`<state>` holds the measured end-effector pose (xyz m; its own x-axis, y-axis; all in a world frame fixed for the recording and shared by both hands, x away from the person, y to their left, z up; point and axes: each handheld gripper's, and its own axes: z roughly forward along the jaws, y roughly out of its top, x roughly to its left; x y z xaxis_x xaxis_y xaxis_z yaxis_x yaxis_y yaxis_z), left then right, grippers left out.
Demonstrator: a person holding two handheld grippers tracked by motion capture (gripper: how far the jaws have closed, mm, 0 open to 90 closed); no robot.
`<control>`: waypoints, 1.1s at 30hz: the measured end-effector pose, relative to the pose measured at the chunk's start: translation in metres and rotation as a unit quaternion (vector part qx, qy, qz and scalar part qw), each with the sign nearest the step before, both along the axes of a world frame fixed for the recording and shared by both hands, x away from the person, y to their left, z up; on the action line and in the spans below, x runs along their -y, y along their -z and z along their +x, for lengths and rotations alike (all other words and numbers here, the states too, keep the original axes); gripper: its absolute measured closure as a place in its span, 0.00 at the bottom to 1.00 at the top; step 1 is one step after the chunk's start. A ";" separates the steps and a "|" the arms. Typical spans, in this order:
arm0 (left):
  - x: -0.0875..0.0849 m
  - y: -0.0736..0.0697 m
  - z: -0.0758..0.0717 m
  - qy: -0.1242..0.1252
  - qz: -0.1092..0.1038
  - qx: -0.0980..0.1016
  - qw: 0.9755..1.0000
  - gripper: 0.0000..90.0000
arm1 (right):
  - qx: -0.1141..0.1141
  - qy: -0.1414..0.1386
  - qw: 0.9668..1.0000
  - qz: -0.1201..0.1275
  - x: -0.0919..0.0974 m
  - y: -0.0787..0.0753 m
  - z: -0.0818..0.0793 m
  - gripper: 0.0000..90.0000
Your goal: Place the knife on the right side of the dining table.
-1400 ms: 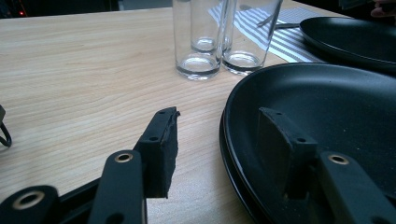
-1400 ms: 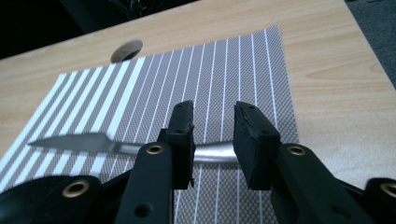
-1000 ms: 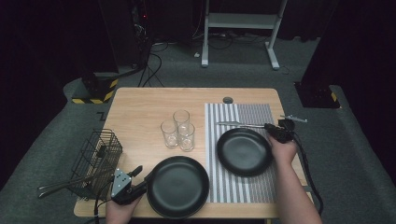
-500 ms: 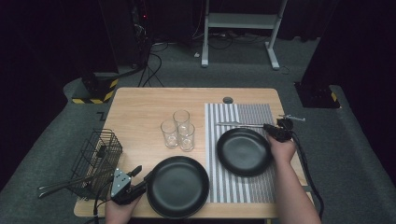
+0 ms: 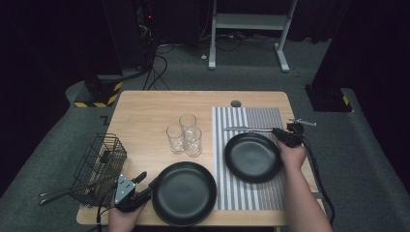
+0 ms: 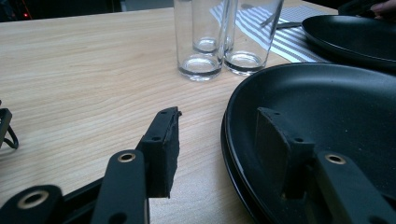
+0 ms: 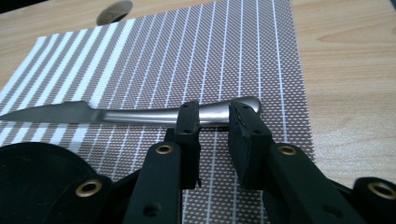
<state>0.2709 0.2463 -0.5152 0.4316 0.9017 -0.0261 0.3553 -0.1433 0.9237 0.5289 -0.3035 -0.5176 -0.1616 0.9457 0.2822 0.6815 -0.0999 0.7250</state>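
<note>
Striped placemat (image 5: pixel 251 159), grey and white woven stuff, lies on the right half of the pale wooden table (image 5: pixel 154 111), its near edge close to the table's near edge. On the far part of this mat lies the silver metal table knife (image 7: pixel 130 114), flat, its long axis across the table, blade tip toward the three clear drinking glasses (image 5: pixel 186 135) at the middle and the rounded handle end toward the table's right edge. The right gripper (image 7: pixel 214 122) sits at that handle end: its jaws have just been opening, the handle lies between them, and a narrow gap shows between the pads and the metal, so the knife rests on the mat rather than being squeezed. Just nearer lies a round black plate (image 5: pixel 252 157), on the mat and close beside the knife. At the near left, the left gripper (image 6: pixel 217 135) stands wide, one jaw over the bare wood and the other inside the rim of a second, larger black plate (image 5: pixel 184 193), straddling the rim without pinching it. A black wire basket (image 5: pixel 99 162) holding metal cutlery hangs over the table's left edge. Bare wood lies open across the far left quarter and behind the glasses. No writing can be read on anything.
</note>
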 end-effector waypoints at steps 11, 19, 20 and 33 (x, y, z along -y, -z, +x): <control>0.002 -0.001 0.001 0.003 -0.001 -0.002 1.000 0.56 | 0.023 -0.012 1.000 -0.011 -0.004 -0.014 -0.017 0.78; 0.003 -0.002 0.002 0.004 0.001 -0.008 1.000 0.55 | 0.045 -0.027 0.998 -0.025 -0.010 -0.022 -0.039 0.74; 0.003 -0.002 0.002 0.004 0.000 -0.009 1.000 0.55 | 0.044 -0.028 0.998 -0.026 -0.011 -0.023 -0.042 0.74; 0.005 -0.004 0.005 0.007 0.007 -0.015 1.000 0.55 | 0.071 -0.039 0.995 -0.053 -0.017 -0.030 -0.073 0.70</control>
<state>0.2757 0.2411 -0.5115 0.4428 0.8962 -0.0270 0.3815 -0.1610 0.9103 0.4556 -0.2869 -0.4874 -0.2669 0.9518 0.1514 0.5747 0.0311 0.8178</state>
